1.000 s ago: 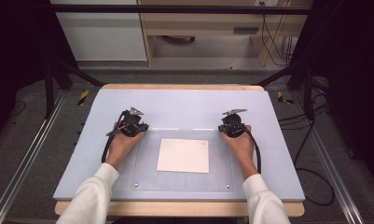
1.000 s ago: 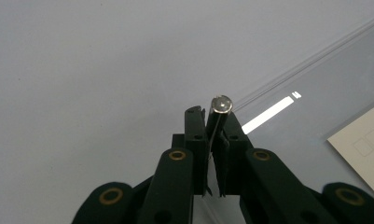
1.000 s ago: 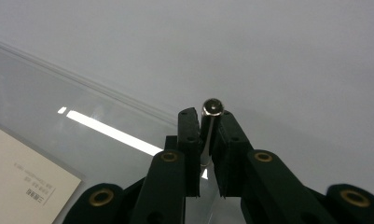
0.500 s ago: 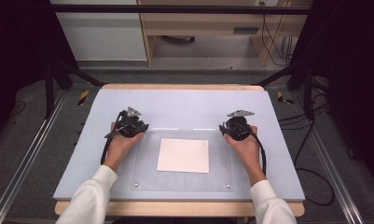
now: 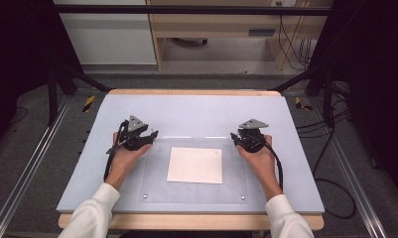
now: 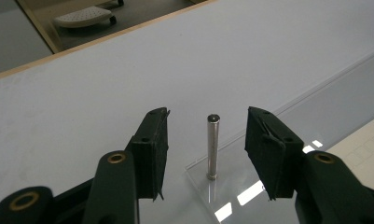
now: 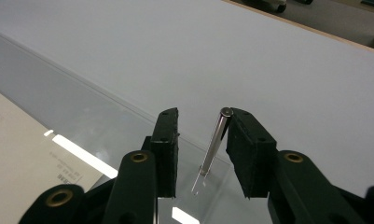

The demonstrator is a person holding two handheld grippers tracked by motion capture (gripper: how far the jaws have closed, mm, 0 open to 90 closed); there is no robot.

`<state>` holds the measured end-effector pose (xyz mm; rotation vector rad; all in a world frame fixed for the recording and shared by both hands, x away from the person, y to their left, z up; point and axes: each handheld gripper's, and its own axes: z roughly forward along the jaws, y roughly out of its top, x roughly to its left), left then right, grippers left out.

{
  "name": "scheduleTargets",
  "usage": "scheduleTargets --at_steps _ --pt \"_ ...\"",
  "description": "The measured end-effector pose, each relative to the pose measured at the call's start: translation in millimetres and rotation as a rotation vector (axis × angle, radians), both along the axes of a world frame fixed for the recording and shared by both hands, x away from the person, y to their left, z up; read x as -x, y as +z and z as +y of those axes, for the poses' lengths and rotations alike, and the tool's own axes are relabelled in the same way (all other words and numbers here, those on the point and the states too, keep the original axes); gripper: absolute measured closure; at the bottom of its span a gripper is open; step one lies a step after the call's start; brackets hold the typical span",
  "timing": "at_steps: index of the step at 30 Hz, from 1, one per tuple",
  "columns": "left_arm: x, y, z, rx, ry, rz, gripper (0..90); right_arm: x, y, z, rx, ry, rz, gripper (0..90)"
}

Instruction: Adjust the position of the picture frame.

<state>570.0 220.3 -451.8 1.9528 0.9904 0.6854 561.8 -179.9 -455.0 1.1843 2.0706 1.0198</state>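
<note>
**Q:** Pale grey desk [image 5: 196,111] — what lies on it?

**A:** A clear acrylic plate [image 5: 157,181] sits at the centre of the high view, with a white paper sheet [image 5: 195,165] under or on it. A short metal pin stands upright at each far corner of the plate.

**Q:** Where is the left claw [image 6: 208,140]?

**A:** In the high view it sits left of centre, at the plate's far left corner [image 5: 137,136]. Seen from the left gripper view, the left pin [image 6: 212,145] stands in the middle of the frame between the jaws, clear of both pads. The jaws have just been opening and stand moderately wide.

**Q:** And the right claw [image 7: 201,140]?

**A:** It sits right of centre in the high view [image 5: 248,138]. The right gripper view shows the right pin [image 7: 214,142] leaning against the right-hand pad, with a gap to the other pad. Its jaws have just been closing slightly and stand narrow, not clamped.
</note>
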Motion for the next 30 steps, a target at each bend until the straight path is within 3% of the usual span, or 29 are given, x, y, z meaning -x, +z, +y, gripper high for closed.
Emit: scheduleTargets --at_steps 7,11,20,24,26,30 --pt "-1.5 -2.7 -0.5 0.009 0.013 0.000 53.5 -3.8 -0.2 0.7 -0.015 -0.026 -0.004 72.4" --pt "-2.2 -3.8 -1.6 0.012 0.015 0.002 61.5 -7.0 1.5 1.0 -0.004 -0.053 0.010 83.0" --pt "-1.5 -4.3 -4.6 0.009 -0.006 0.009 76.1 -8.7 1.4 -0.6 -0.026 -0.055 0.014 85.2" --pt "-1.2 -3.8 -6.8 0.006 0.015 0.009 79.3 -8.9 1.9 -0.5 -0.033 -0.060 0.024 85.4" --pt "-1.6 -2.6 -6.5 0.032 0.035 0.029 81.9 -9.5 2.2 -0.9 -0.029 -0.056 0.025 85.5" --pt "-3.0 -0.4 -5.5 0.037 0.040 0.057 84.6 -10.1 3.0 -0.7 -0.029 -0.056 0.035 85.7"
